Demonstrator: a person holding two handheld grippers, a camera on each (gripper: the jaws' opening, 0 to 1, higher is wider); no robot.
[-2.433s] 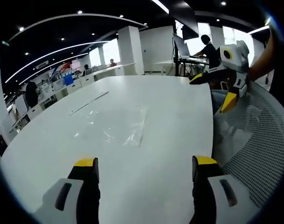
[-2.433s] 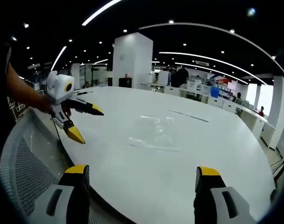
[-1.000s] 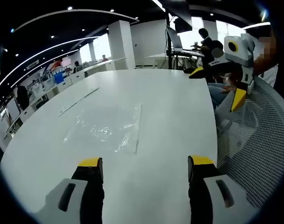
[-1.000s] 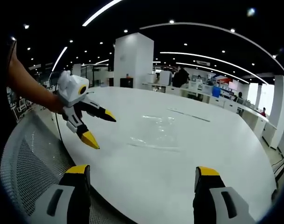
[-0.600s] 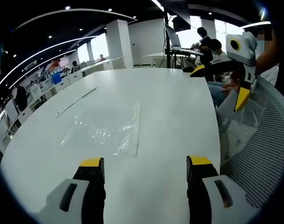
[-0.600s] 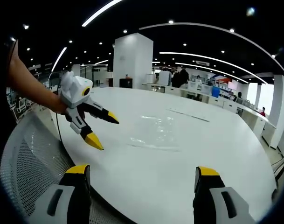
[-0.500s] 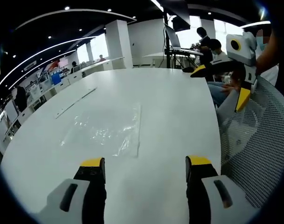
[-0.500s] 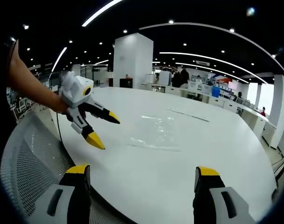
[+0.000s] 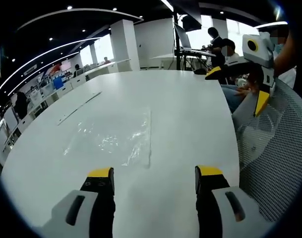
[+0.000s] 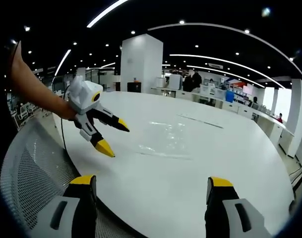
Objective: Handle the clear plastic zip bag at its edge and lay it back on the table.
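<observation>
clear zip bag [image 9: 116,140] lying flat on the white table [image 9: 190,119]; left gripper [image 9: 153,179] spread, just short of its near edge; right gripper [image 10: 149,189] spread, empty, well apart from the bag

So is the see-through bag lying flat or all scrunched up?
Lying flat: the clear zip bag is spread on the white table, only lightly wrinkled.

The white table [image 9: 180,114] lies bare around the clear zip bag [image 9: 113,141] — open room on every side of it; a thin strip [image 9: 80,107] lies well beyond; the mesh chair back [image 9: 277,148] crowds the near edge — beside the open-jawed left gripper [image 10: 111,136].
</observation>
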